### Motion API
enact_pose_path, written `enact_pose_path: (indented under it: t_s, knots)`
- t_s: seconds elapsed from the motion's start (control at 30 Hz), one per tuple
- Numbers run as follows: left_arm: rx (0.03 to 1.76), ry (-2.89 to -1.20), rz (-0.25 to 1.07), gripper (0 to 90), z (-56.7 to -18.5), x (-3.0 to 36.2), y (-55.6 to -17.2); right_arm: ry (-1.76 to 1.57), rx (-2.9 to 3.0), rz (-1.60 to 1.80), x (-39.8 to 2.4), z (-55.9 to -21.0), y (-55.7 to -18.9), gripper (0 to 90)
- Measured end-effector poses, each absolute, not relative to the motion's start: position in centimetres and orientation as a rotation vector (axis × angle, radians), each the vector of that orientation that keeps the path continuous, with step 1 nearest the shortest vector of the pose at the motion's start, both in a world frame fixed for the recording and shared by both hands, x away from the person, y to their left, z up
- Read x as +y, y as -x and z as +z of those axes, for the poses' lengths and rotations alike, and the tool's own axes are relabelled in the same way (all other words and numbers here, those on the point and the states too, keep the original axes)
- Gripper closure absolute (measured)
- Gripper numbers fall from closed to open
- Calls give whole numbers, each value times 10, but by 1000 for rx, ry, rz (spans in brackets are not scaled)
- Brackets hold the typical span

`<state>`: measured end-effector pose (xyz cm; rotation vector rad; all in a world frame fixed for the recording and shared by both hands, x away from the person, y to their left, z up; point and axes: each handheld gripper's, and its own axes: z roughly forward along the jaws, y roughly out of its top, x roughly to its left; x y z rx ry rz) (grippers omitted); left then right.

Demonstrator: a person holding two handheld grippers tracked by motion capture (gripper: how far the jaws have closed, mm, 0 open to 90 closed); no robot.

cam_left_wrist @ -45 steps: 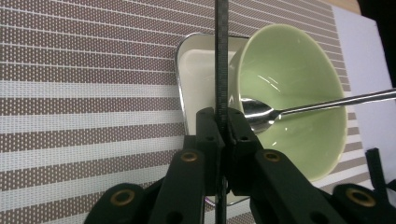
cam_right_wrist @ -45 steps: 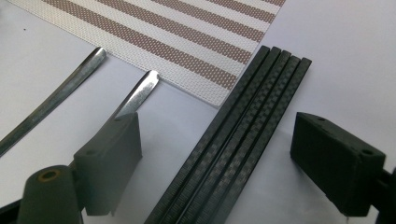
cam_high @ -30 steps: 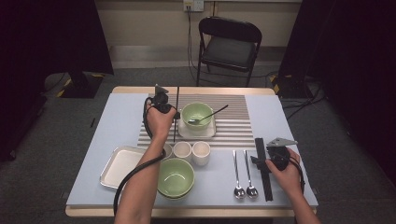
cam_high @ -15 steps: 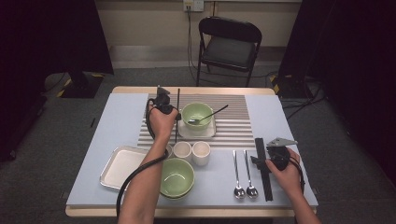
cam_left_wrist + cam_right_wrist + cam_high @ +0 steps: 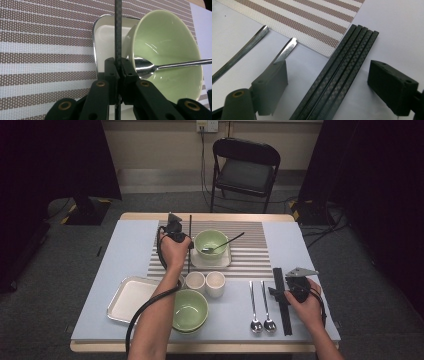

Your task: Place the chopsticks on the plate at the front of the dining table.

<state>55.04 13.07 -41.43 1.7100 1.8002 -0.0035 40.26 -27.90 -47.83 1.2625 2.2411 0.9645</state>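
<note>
High view, nearest edge first: the right gripper (image 5: 280,292) is resting with its jaws spread wide on either side of four black chopsticks (image 5: 342,75) lying side by side, touching none, just right of two spoons (image 5: 262,306). Left of these, one green bowl (image 5: 190,310) is sitting beside one metal tray (image 5: 131,297), with two white cups (image 5: 206,282) just beyond. Farther off on the striped placemat (image 5: 250,255), the left gripper (image 5: 189,245) is clamping one black chopstick (image 5: 118,32) beside a second green bowl (image 5: 211,242), which is holding a third spoon (image 5: 160,67) and standing on a small white plate (image 5: 225,260).
</note>
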Motion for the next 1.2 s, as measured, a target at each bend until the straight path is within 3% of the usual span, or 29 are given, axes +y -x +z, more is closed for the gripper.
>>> enact_pose_path:
  t_s: [1.2]
  knots:
    - [1838, -1670, -30, 859, -429, 131, -553, -1264, 2241, 966, -279, -478, -403, 155]
